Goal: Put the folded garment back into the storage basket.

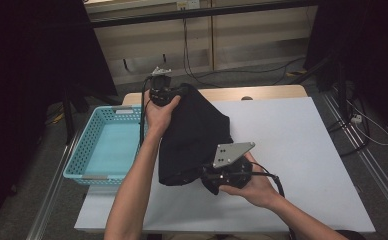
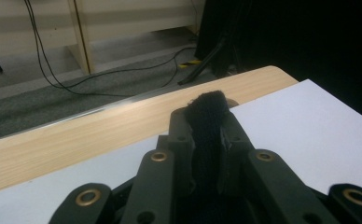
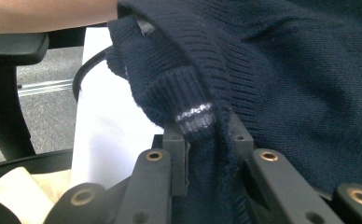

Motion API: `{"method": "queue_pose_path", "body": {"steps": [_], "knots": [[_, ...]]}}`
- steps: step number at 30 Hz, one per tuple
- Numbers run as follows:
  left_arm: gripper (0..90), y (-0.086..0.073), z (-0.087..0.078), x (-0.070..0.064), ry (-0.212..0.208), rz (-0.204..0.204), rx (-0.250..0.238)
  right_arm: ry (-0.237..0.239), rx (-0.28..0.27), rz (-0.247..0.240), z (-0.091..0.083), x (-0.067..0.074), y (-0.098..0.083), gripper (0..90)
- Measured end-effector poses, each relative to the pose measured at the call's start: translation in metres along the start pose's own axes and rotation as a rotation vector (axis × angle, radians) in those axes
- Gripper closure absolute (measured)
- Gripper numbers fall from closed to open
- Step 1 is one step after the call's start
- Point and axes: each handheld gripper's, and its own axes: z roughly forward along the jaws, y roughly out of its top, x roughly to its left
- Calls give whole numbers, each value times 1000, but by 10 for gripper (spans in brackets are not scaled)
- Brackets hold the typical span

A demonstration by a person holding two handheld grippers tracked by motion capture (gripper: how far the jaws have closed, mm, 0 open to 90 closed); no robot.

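Note:
A dark navy knitted sweater (image 1: pixel 192 135) hangs bunched between both hands above the white table (image 1: pixel 292 150). My left gripper (image 1: pixel 178 95), held up at the far side, is shut on a fold of the sweater (image 2: pixel 209 121) that sticks up between its jaws. My right gripper (image 1: pixel 204 175), nearer the front edge with a grey plate on top, is shut on the ribbed hem (image 3: pixel 193 116), which has a thin pale stripe. The sweater (image 3: pixel 286 70) spreads across the right gripper view.
A light blue perforated basket (image 1: pixel 107 145) stands empty on the table's left end. A wooden strip (image 2: pixel 76 140) runs along the far edge of the table, with cables on the floor beyond. Bare white surface lies to the right.

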Motion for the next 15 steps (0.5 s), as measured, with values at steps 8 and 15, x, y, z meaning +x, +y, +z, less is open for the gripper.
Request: {"method": "queue_pose_path", "body": {"steps": [8, 15], "knots": [[788, 4, -13, 13, 32, 4, 5, 21, -8, -26, 12, -3, 14, 760], [788, 7, -22, 21, 48, -7, -7, 31, -25, -34, 16, -4, 22, 760]]}}
